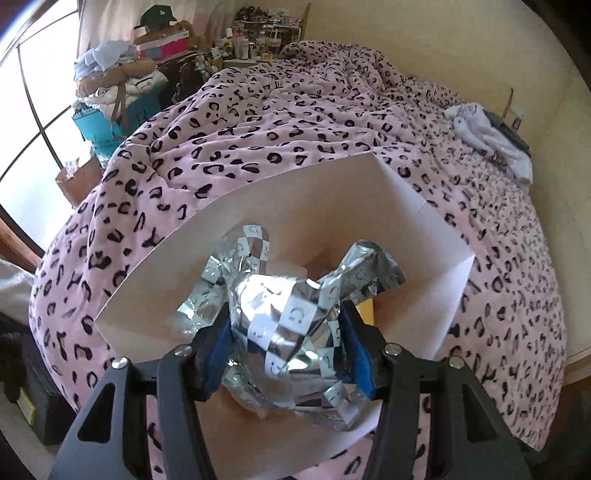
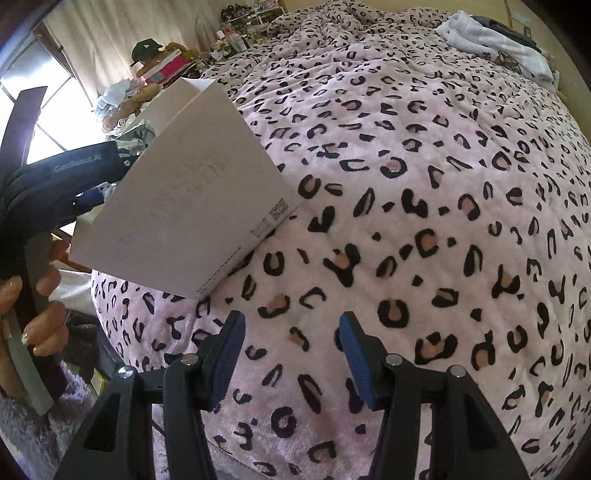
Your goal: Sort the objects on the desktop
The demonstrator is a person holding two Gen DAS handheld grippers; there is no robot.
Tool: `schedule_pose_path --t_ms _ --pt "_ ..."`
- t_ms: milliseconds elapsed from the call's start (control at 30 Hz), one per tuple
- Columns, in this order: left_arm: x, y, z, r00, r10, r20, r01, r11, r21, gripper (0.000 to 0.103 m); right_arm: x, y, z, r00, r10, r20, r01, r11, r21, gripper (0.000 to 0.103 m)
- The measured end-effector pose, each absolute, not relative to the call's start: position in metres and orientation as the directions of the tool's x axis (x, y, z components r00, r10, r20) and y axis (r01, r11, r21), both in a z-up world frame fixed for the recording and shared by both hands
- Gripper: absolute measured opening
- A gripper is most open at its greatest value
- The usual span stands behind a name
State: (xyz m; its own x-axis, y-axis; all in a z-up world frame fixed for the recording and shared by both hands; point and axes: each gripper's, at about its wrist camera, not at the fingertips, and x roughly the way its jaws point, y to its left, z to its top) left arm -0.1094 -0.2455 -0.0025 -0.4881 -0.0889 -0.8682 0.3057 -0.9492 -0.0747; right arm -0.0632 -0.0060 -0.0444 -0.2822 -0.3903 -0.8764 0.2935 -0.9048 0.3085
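My left gripper (image 1: 284, 328) is shut on a crumpled silver foil bag (image 1: 280, 317) with a white smiley-check print. It holds the bag over the open mouth of a white cardboard box (image 1: 258, 206) that sits on the pink leopard-print blanket (image 1: 258, 122). A yellow item (image 1: 365, 312) shows inside the box behind the bag. In the right wrist view the same box (image 2: 184, 206) stands at the left, with the left gripper's body beside it. My right gripper (image 2: 291, 343) is open and empty above the blanket (image 2: 424, 184).
White clothing (image 1: 491, 136) lies at the far right of the bed and shows in the right wrist view (image 2: 491, 44). A cluttered pile with a black cap (image 1: 155, 18), boxes and a teal bag (image 1: 110, 122) stands left of the bed by the window. Bottles crowd a shelf (image 1: 255, 40) behind.
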Motion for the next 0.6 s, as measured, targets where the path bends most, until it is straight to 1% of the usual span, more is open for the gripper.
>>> schedule_pose_path --t_ms 67,133,200,233,267,433,600 --pt "-0.109 -0.246 0.001 -0.491 -0.085 -0.867 0.307 -0.948 -0.082 0.061 -0.063 -0.005 -0.043 -0.284 -0.389 -0.877 0.293 -0.906 0.306 0.054" --pt "-0.106 -0.246 0.007 -0.499 -0.079 -0.863 0.308 -0.947 -0.091 0.066 -0.062 -0.005 -0.041 -0.287 -0.387 -0.876 0.293 -0.906 0.304 0.054" --pt "-0.098 -0.241 0.021 -0.527 -0.101 -0.844 0.305 -0.949 -0.077 0.076 -0.062 -0.003 -0.038 -0.292 -0.384 -0.876 0.293 -0.908 0.301 0.054" --pt "-0.095 -0.239 0.029 -0.539 -0.112 -0.835 0.302 -0.951 -0.068 0.078 -0.062 -0.003 -0.036 -0.295 -0.382 -0.875 0.293 -0.909 0.298 0.054" --pt "-0.091 -0.236 0.037 -0.551 -0.122 -0.826 0.299 -0.953 -0.058 0.080 -0.061 -0.002 -0.033 -0.301 -0.382 -0.874 0.293 -0.909 0.296 0.054" --pt "-0.071 -0.219 0.080 -0.608 -0.115 -0.786 0.261 -0.963 -0.061 0.080 -0.059 0.005 -0.009 -0.346 -0.378 -0.859 0.299 -0.912 0.281 0.054" --pt "-0.041 -0.191 0.122 -0.672 -0.101 -0.734 0.211 -0.976 -0.059 0.088 -0.050 0.019 0.033 -0.438 -0.369 -0.820 0.303 -0.919 0.252 0.054"
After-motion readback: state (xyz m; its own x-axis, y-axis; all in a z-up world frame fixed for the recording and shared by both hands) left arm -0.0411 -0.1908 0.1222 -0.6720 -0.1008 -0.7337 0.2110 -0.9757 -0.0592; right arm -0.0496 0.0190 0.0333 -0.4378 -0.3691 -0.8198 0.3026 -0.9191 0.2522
